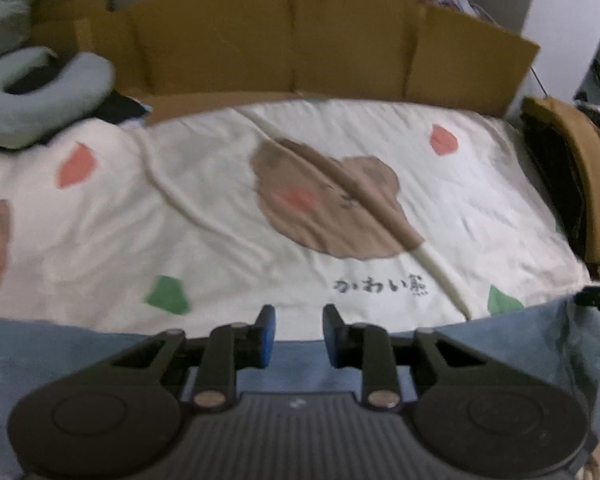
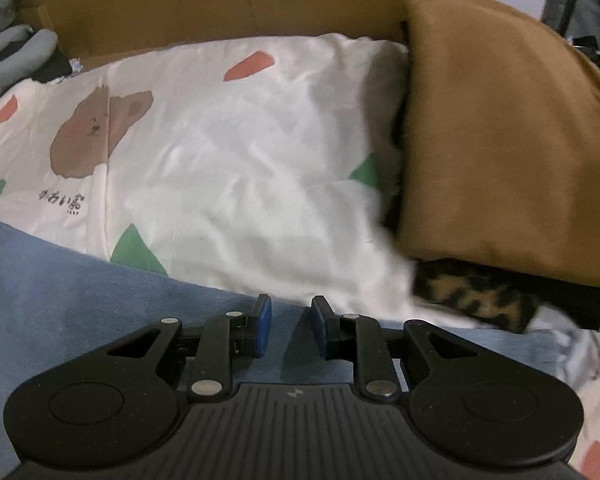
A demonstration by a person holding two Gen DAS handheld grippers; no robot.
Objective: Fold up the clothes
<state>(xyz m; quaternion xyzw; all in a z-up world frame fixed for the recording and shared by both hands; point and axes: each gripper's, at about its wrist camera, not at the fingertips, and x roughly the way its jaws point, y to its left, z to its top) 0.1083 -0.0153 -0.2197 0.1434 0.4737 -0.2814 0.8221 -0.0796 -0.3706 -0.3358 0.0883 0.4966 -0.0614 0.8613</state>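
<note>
Blue pads on my left hand-held gripper [image 1: 299,334] stood parted with nothing between them, hovering over a blue cloth [image 1: 60,352] at the near edge of the bed. My right hand-held gripper [image 2: 291,330] was likewise released and held nothing, its jaws apart above the same blue cloth, which looked like denim, though I could not tell what kind of piece it was.

Just beyond both lay the cream bedding with the bear print [image 1: 328,200], spread over most of the bed and rumpled into soft ridges. Toward the right edge sat a brown garment [image 2: 508,140], lying in a flat, squared pile over a leopard-print piece [image 2: 476,300]; it looked folded, though I could not say how it came to be so. At the far left corner a grey neck pillow [image 1: 40,96] rested, and cardboard [image 1: 300,40] stood along the far edge.

I judged the blue cloth to be soft but fairly thick and heavy for fabric, likely to drape and sag and not hold a crease by itself. It would not slip much from rubber pads, nor break. A hem or corner seemed the sensible place to pinch, one gripper at each end of an edge, so the weight hangs evenly; its edges lay outside both views, so I could not pick the exact spot.
</note>
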